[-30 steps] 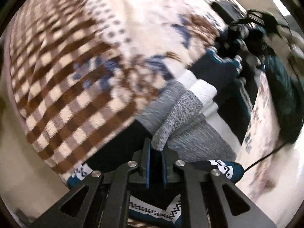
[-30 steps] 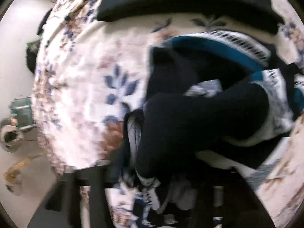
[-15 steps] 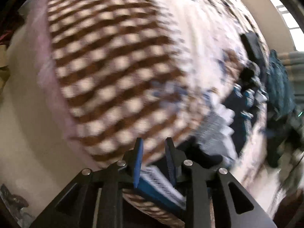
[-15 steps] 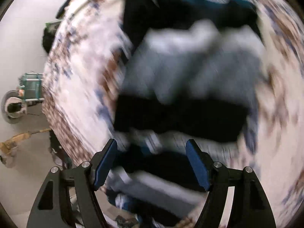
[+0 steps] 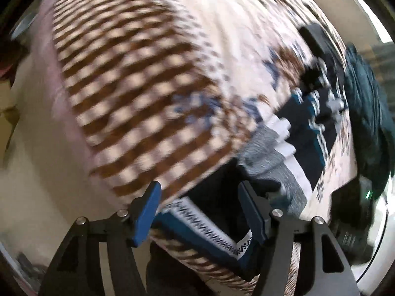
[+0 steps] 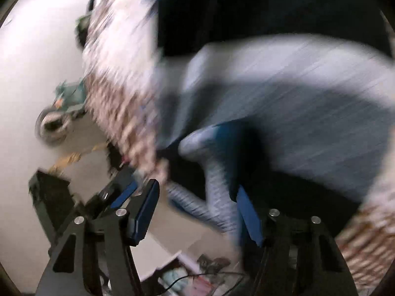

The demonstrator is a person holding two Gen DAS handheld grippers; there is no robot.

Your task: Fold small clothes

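Left gripper (image 5: 200, 212) angled steeply down over patterned sock (image 5: 197, 224), jaws opening, right gripper (image 6: 197, 209) jaws closing, nothing gripped.

Legible text, labels, brands, numbers, signs: none in either view. Both pictures are motion-blurred. The white zigzag band on the dark blue sock (image 5: 209, 231) in the left wrist view is a knitted pattern, not lettering. The small green light on the dark device (image 5: 368, 194) at the right edge of that view carries no readable mark.
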